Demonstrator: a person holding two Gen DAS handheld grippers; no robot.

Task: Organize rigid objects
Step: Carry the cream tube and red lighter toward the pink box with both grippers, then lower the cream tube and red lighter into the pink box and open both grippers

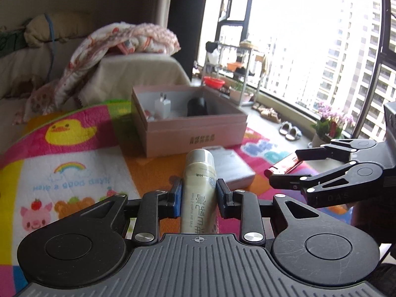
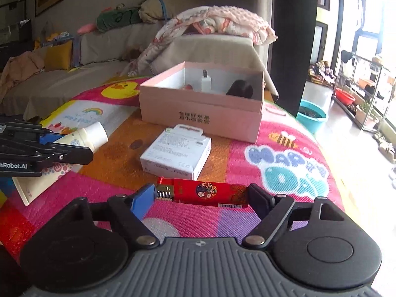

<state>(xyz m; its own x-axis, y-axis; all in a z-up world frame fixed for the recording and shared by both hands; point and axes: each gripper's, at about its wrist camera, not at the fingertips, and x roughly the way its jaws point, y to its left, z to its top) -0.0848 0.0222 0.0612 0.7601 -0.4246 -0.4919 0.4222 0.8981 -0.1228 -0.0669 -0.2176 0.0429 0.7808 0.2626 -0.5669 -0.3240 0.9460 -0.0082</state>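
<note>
My left gripper [image 1: 199, 193] is shut on a cream tube [image 1: 199, 185] with a pale cap, held above the colourful mat; it also shows in the right wrist view [image 2: 86, 137]. My right gripper [image 2: 201, 194] is shut on a red flat box [image 2: 205, 193], gripped by its two ends; in the left wrist view the red box [image 1: 284, 164] sits in the right gripper [image 1: 284, 170] at the right. An open pink box [image 2: 198, 113] stands ahead on the mat, holding a white charger [image 2: 206, 82] and a black object [image 2: 241, 89]. A white packet [image 2: 177, 153] lies in front of it.
The colourful play mat [image 2: 284, 163] covers the surface. A sofa with a blanket [image 2: 217, 24] stands behind the pink box. A teal basin [image 2: 311, 116] and a metal rack [image 2: 363, 91] are on the floor to the right, by the windows.
</note>
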